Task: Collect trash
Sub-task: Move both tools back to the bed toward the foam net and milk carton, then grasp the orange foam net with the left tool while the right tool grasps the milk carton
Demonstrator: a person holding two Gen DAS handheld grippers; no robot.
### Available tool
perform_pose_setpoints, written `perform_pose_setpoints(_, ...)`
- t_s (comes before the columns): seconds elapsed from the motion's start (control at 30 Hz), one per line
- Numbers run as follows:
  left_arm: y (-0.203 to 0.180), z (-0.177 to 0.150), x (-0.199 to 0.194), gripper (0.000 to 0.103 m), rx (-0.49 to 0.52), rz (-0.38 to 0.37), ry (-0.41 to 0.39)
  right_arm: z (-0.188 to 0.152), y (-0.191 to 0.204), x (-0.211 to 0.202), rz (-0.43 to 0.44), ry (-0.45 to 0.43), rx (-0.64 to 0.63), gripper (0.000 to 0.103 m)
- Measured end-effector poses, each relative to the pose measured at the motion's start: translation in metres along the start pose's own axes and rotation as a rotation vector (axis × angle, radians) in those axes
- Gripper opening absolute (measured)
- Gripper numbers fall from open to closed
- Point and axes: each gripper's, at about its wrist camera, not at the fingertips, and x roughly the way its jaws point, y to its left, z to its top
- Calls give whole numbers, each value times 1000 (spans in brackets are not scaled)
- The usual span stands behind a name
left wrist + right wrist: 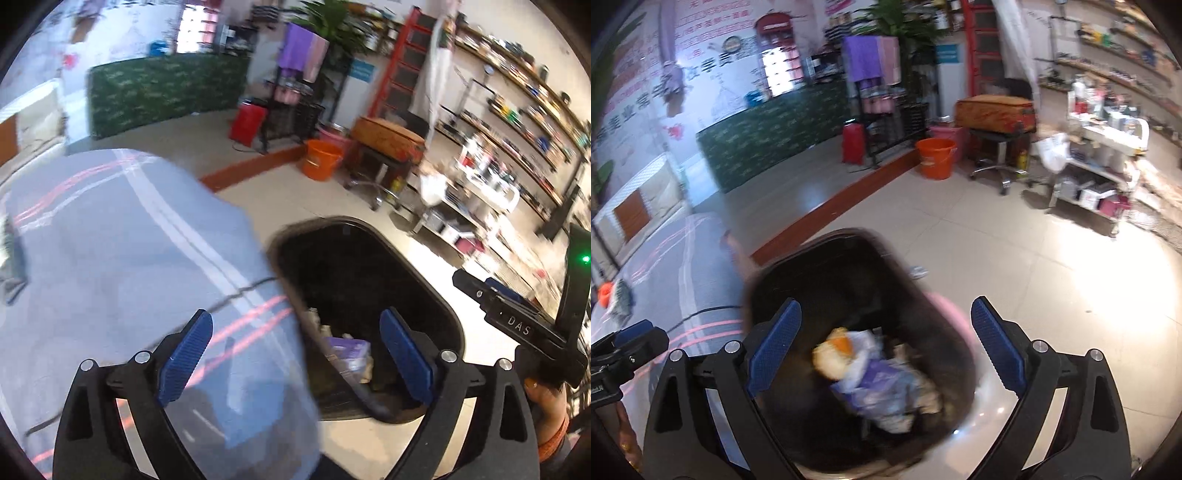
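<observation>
Both pairs of jaws stand wide apart with nothing between the blue pads. The right gripper (886, 349) hangs directly over a black bin (798, 266), its fingers framing the opening, and down inside lies the trash (882, 384): a purple-and-white wrapper, crumpled pale paper and a yellowish lump with an orange patch, all blurred. The left gripper (295, 354) sits half over the same bin (439, 306) and half over the table (110, 240) just beside it; its left pad is above the grey cloth with pink and white stripes, its right pad above the bin's dark mouth, where some of the trash (349, 352) shows at the bottom. A thin dark cable (236, 291) runs across the cloth toward the bin's edge. In the left view the right gripper (480, 291) appears at the far right, held in a hand (546, 402); in the right view the left gripper (631, 336) pokes in at the left edge. Beyond the bin the pale tiled floor (1015, 266) spreads out to an orange bucket (936, 157), a stool carrying an orange case (995, 110), a red can (853, 142), a green hedge-patterned counter (775, 129) and a trolley (1100, 162) cluttered with small items
</observation>
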Motion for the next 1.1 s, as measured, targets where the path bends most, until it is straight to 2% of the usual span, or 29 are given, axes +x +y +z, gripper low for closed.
perform_pose_setpoints(0.2,59,-12,-39,94,-112,109,-29,-11,81,11,161,68,-129,93)
perform_pose_setpoints(0.37,120,-27,-81,96,-189,265,-66,-15,157,17,311,116,-259,93)
perform_pose_setpoints(0.5,169,-35,-110,96,-273,383,-74,-23,225,24,457,195,-346,93)
perform_pose_setpoints(0.7,253,-41,-147,96,-362,555,-95,-34,318,31,589,265,-493,93)
perform_pose_setpoints(0.87,308,-32,-145,96,-425,588,-79,-26,387,47,623,287,-583,93)
perform_pose_setpoints(1.0,363,-16,-124,96,-471,566,-30,-17,445,75,652,327,-616,93)
perform_pose_setpoints(1.03,373,-13,-119,96,-474,557,-21,-17,462,85,642,335,-635,93)
perform_pose_setpoints(1.1,390,1,-107,96,-477,585,-15,-17,488,104,607,350,-654,93)
